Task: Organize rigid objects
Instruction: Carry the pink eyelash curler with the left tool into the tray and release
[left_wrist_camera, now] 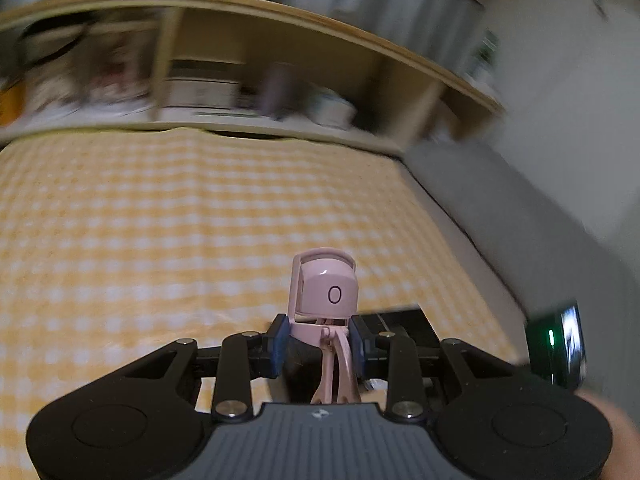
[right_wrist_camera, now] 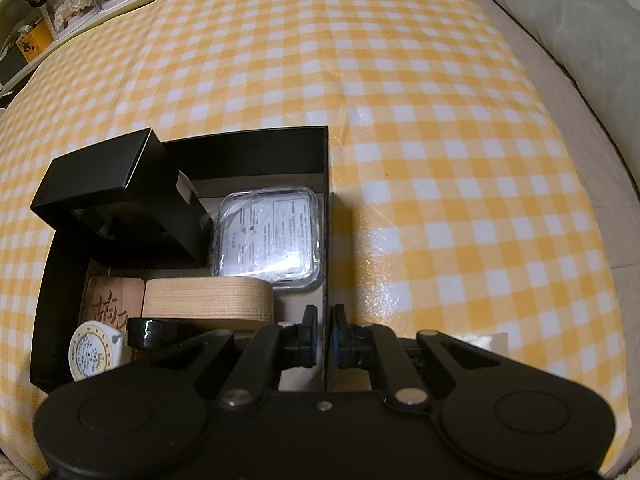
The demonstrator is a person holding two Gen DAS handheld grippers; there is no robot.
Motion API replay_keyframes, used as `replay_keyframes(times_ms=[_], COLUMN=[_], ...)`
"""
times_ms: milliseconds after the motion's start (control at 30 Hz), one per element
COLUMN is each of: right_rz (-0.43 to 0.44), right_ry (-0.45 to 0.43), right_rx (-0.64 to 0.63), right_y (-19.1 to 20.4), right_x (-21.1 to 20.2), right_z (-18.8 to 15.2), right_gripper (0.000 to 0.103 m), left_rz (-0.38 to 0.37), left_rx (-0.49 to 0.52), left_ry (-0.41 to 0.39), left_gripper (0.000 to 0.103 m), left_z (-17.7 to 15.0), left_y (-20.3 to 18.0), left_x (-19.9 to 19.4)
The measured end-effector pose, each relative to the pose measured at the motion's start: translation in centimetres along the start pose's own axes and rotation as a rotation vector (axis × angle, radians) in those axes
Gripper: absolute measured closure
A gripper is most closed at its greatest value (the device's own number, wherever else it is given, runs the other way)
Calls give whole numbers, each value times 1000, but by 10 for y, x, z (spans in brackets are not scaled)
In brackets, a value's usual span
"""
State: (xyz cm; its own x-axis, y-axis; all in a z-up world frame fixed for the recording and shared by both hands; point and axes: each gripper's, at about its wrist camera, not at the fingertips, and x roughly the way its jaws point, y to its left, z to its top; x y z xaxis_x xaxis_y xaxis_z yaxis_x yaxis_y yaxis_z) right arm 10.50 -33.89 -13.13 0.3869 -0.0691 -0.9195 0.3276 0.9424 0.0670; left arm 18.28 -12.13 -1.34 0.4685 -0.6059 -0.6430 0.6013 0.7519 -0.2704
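Item: pink plastic eyelash curler (left_wrist_camera: 326,300), clamped by its thin handles in left tongs (left_wrist_camera: 319,344) above the yellow-checked cloth (left_wrist_camera: 160,240); right tongs (right_wrist_camera: 325,336) pinch the black box's wall (right_wrist_camera: 329,248); risk: curler pivoting loose.

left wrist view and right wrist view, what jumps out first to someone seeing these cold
In the left wrist view, a pink eyelash curler stands clamped in the left claw above the yellow checked cloth. In the right wrist view, the right claw pinches the right wall of an open black box holding a small black box, a clear case and a tan roll.
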Motion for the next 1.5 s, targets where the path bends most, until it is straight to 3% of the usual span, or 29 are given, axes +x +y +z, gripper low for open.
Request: replay_keyframes(times_ms=[333,433,700,900,1067,1300,1500], right_rz=[-1,0,7,15,17,19,19], right_ry=[0,0,2,3,4,6,6], right_rx=[0,1,9,17,19,23,25], right_y=[1,2,-1,-6,-7,-9,-8], right_x=[-1,-1,2,-1,-1,-1,-1], right_z=[0,0,1,2,2,2,2], right_gripper=[96,96,96,96,96,96,96], left_rz=[-26,-35,-63,-53,-39,2,11], left_rx=[374,427,364,301,297,259,248], left_ry=[58,73,88,51,104,118,127], left_gripper=[70,70,70,69,65,34,19], left_z=[-42,-47,-40,-36,-35,-41,-43], left_y=[-70,-80,-93,-96,-97,-84,-81], left_x=[56,73,107,115,115,98,80])
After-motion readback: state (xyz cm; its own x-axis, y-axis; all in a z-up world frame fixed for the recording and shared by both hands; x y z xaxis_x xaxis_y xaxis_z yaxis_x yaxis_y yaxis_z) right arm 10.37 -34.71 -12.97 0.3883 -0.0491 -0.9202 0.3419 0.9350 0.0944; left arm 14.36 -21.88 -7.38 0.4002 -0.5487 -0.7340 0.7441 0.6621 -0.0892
